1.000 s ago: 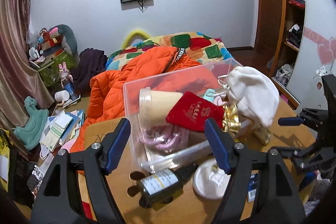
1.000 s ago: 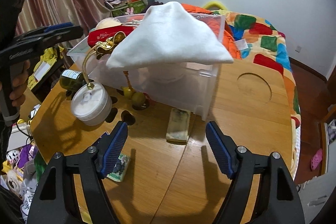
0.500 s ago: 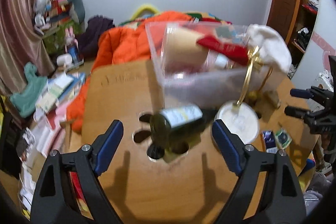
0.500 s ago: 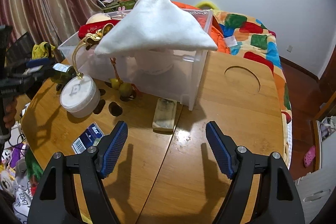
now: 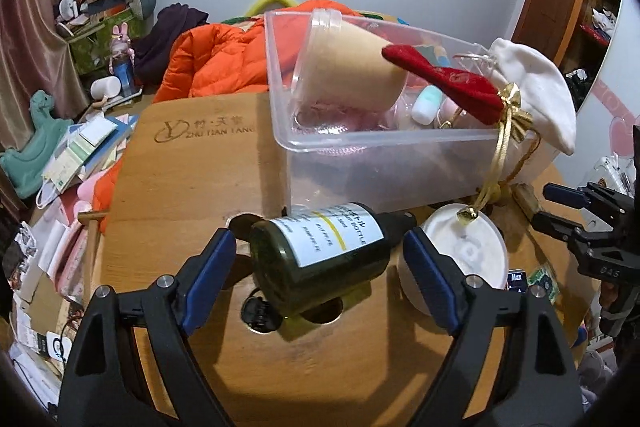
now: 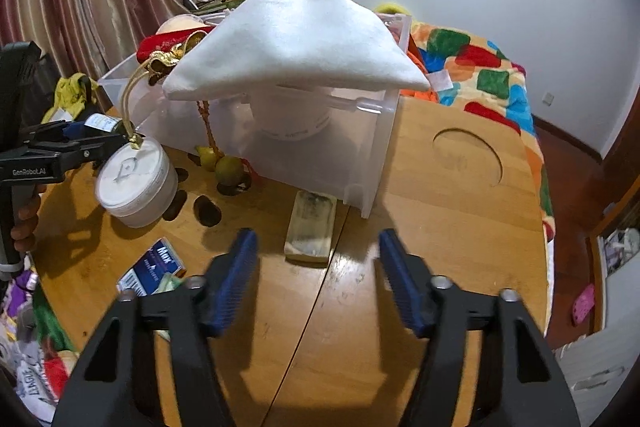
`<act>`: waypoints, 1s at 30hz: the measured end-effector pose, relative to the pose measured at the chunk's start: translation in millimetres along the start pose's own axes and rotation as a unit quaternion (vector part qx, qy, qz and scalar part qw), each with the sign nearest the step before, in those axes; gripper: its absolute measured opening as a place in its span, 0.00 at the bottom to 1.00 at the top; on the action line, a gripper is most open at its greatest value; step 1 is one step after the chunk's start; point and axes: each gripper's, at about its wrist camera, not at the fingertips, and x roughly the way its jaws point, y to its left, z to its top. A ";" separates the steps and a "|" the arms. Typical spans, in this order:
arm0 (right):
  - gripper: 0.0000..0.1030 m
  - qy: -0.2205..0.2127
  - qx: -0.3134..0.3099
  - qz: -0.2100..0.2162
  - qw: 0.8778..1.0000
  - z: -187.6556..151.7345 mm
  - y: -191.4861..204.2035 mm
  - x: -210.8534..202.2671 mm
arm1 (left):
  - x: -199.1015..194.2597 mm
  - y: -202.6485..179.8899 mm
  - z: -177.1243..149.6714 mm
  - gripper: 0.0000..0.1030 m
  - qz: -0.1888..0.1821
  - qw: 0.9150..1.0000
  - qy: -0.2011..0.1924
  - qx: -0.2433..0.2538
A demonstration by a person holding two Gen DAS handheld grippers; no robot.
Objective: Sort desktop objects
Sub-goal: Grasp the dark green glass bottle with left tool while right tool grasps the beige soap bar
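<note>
Now, at the table:
Left gripper (image 5: 316, 277): fingers spread wide, jaws lately closing a little – the bottle lies between them, pads not pressing it.
Bottle (image 5: 324, 259): dark green, white label, on its side on the wooden table (image 5: 188, 179), just in front of the clear bin (image 5: 380, 155).
Right gripper (image 6: 316, 277): jaws lately closing, fingers apart with nothing between – it hovers over bare wood.
Soap bar (image 6: 311, 226): on the table beyond the right fingertips, beside the bin's corner.
White jar (image 6: 136, 183): next to the bottle.
</note>
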 end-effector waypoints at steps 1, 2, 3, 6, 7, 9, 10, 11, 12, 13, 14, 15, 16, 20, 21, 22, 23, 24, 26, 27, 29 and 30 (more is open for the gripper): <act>0.44 0.002 0.000 -0.002 1.000 0.7 -0.6 2.6 | 1.7 -0.8 -0.8 0.80 -0.001 1.000 0.001 -0.001; 0.44 0.005 0.002 -0.003 1.000 1.4 -1.1 5.3 | 2.6 -2.0 -1.3 0.79 -0.003 1.000 0.001 -0.002; 0.42 0.008 0.004 -0.002 1.000 2.0 -1.5 8.1 | 2.9 -2.4 -1.1 0.77 -0.006 1.000 -0.001 -0.004; 0.33 0.007 0.007 0.004 1.000 3.1 -1.9 10.8 | 3.6 -4.4 0.5 0.73 -0.010 1.000 -0.005 -0.007; 0.28 0.007 0.005 0.006 1.000 4.2 -1.1 10.8 | 3.6 -4.8 0.6 0.73 -0.011 1.000 -0.007 -0.009; 0.25 0.008 0.003 0.006 1.000 4.8 0.3 10.4 | 2.5 -5.3 -0.9 0.72 -0.012 1.000 -0.011 -0.008; 0.23 0.007 0.001 0.005 1.000 4.1 2.0 9.8 | 1.6 -5.3 -1.8 0.72 -0.012 1.000 -0.013 -0.009; 0.23 0.007 -0.001 0.005 1.000 3.4 2.5 8.6 | 0.1 -4.8 -2.8 0.70 -0.013 1.000 -0.015 -0.011; 0.22 0.008 -0.002 0.006 1.000 2.7 1.9 8.2 | -1.1 -4.5 -3.2 0.68 -0.015 1.000 -0.016 -0.013; 0.22 0.008 -0.002 0.008 1.000 2.1 1.7 7.8 | -2.4 -3.8 -3.8 0.68 -0.019 1.000 -0.016 -0.017; 0.22 0.008 -0.002 0.011 1.000 1.0 1.3 6.7 | -3.7 -2.2 -4.7 0.66 -0.023 0.999 -0.017 -0.022; 0.22 0.008 -0.001 0.011 1.000 0.3 0.9 6.0 | -4.8 -1.4 -5.3 0.65 -0.025 0.999 -0.017 -0.024; 0.22 0.009 -0.003 0.013 1.000 -0.4 1.1 5.1 | -5.6 -0.7 -6.1 0.65 -0.024 0.999 -0.018 -0.026; 0.22 0.006 -0.011 0.019 1.000 -4.0 5.0 0.8 | -8.3 -0.5 -7.8 0.62 -0.022 0.999 -0.023 -0.025; 0.22 0.005 -0.013 0.019 1.000 -4.2 5.6 -0.2 | -9.0 -0.5 -8.4 0.62 -0.020 0.999 -0.023 -0.024; 0.22 0.003 -0.015 0.020 1.000 -4.8 7.1 -1.8 | -10.1 -1.1 -9.4 0.62 -0.017 0.999 -0.026 -0.023; 0.22 0.001 -0.017 0.020 1.000 -5.3 8.4 -3.7 | -11.0 -1.2 -10.6 0.62 -0.016 0.999 -0.027 -0.023; 0.22 -0.001 -0.017 0.022 1.000 -5.6 9.5 -5.7 | -12.0 -0.9 -11.6 0.62 -0.016 0.999 -0.029 -0.024; 0.22 -0.004 -0.017 0.026 1.000 -5.9 10.7 -8.7 | -15.4 -0.6 -13.7 0.62 -0.016 0.999 -0.034 -0.027; 0.21 -0.006 -0.018 0.027 0.999 -6.1 11.7 -10.6 | -16.7 -0.5 -13.9 0.62 -0.016 0.999 -0.036 -0.028; 0.21 -0.010 -0.020 0.027 0.999 -6.8 13.7 -14.4 | -22.0 -0.7 -15.4 0.62 -0.018 0.999 -0.042 -0.028; 0.21 -0.011 -0.021 0.028 0.999 -7.0 14.8 -16.2 | -24.8 -1.3 -16.0 0.62 -0.017 0.999 -0.045 -0.027</act>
